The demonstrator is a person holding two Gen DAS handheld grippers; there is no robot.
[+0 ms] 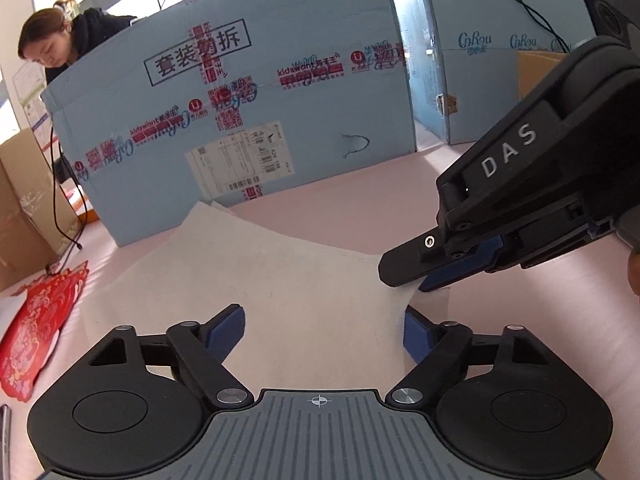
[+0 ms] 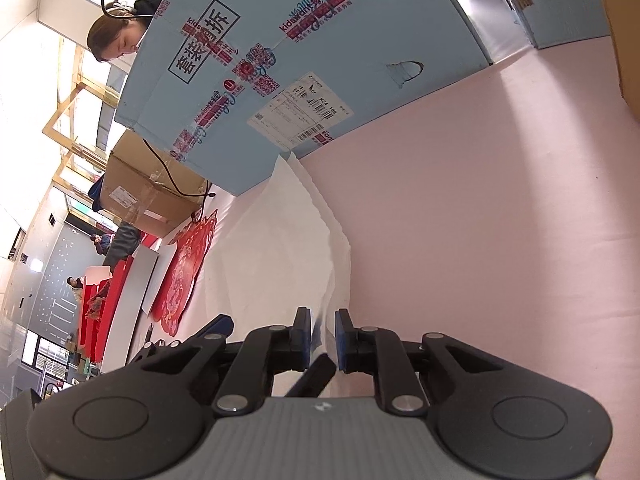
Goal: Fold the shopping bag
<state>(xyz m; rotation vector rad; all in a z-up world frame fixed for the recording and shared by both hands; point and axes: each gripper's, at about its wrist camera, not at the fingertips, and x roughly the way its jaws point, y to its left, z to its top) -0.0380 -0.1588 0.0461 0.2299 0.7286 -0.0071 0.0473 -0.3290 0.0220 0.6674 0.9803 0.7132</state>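
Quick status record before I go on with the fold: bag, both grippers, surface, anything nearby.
bag: white shopping bag, lying flat on the pink table
left gripper: open, fingers straddling the bag's near edge
right gripper: shut on the bag's right edge
behind bag: blue cardboard box standing upright
left of bag: red paper cutting flat on the table
fold: not yet visible

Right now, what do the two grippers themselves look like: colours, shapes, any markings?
Both are matte black linkage grippers with blue ribbed pads on the jaws, silver pivot pins, two round black hubs and a grey ridged centre plate. The left gripper shows a crosshair mark on that plate; the right gripper carries raised grey "DAS" lettering.
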